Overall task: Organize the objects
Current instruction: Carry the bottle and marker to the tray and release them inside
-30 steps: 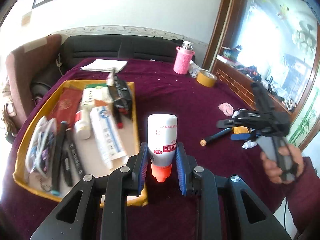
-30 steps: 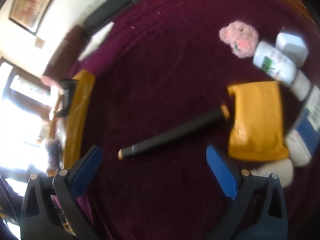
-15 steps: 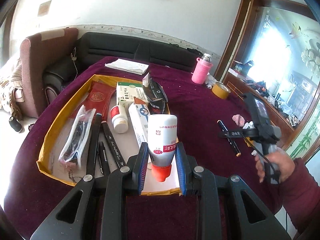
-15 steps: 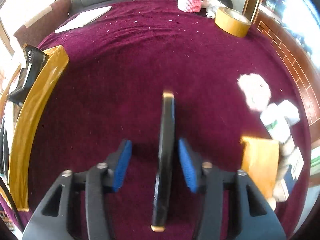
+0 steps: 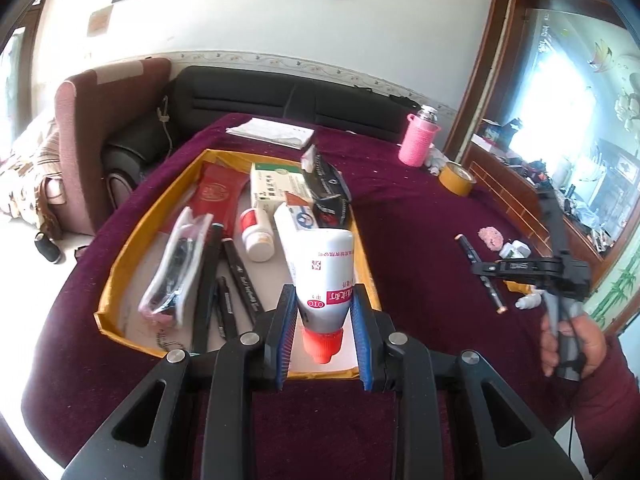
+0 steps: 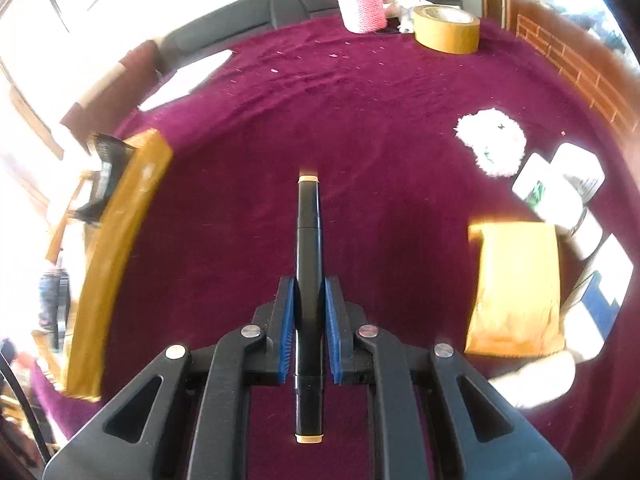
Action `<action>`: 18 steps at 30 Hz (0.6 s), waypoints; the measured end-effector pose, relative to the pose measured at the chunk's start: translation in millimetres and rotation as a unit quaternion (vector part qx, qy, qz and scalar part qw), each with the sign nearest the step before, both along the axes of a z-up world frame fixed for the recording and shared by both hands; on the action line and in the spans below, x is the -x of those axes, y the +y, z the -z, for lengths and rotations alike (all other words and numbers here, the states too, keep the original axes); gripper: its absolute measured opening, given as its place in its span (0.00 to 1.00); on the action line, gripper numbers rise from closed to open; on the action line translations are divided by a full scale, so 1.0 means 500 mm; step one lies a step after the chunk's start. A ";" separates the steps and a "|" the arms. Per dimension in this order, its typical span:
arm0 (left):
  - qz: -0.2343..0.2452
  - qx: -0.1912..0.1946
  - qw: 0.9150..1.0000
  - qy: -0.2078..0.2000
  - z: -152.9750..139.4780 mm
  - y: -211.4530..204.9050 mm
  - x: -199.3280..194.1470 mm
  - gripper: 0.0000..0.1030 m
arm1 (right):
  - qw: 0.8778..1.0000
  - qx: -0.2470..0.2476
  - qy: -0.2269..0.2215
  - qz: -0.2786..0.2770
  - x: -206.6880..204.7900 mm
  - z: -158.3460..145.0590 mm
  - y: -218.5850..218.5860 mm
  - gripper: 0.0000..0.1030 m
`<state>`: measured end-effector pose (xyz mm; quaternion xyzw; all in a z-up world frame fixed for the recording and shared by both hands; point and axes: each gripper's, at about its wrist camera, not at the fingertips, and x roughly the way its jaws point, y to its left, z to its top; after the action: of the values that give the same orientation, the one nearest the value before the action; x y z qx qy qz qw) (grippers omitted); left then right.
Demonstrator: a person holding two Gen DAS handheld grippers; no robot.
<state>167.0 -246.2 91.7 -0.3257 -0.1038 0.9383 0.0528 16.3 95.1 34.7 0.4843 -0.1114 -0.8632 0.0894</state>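
Black marker (image 6: 308,280) clamped in right gripper (image 6: 308,312) fingers above the maroon worktop (image 6: 360,120), left gripper (image 5: 324,320) gripping white tube (image 5: 326,276) over yellow tray (image 5: 120,256); lower each flat between tray items.

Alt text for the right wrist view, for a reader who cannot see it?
The right hand-held gripper is shut on a black marker above a dark red tablecloth. A yellow tray lies to the left, a yellow envelope to the right.

Bare cloth (image 6: 360,128) mid-table, tray (image 5: 120,264) crowded (markers (image 5: 244,288), boxes (image 5: 276,188)), clutter (image 6: 560,196) along right edge
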 end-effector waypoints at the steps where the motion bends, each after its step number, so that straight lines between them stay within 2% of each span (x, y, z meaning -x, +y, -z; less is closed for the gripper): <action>1: -0.004 0.002 1.000 0.000 -0.001 -0.004 -0.001 0.22 | 1.000 0.011 0.005 -0.007 -0.009 -0.011 -0.002 0.12; 6: -0.033 0.020 0.999 0.002 -0.010 -0.032 -0.004 0.22 | 0.997 0.063 0.025 -0.047 -0.036 -0.065 -0.033 0.12; 10: -0.053 0.034 0.998 -0.008 -0.011 -0.061 0.013 0.22 | 0.990 0.102 0.027 -0.093 -0.040 -0.097 -0.091 0.12; 14: -0.045 0.025 0.998 -0.029 0.003 -0.068 0.042 0.22 | 0.976 0.153 0.006 -0.155 -0.036 -0.108 -0.187 0.12; 18: -0.036 0.035 0.998 -0.044 0.030 -0.055 0.074 0.22 | 0.961 0.192 -0.035 -0.197 -0.024 -0.085 -0.288 0.12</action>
<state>129.9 -273.8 76.7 -0.3647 -0.0851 0.9272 0.0029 28.2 -48.8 77.4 0.5003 -0.1804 -0.7734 0.3449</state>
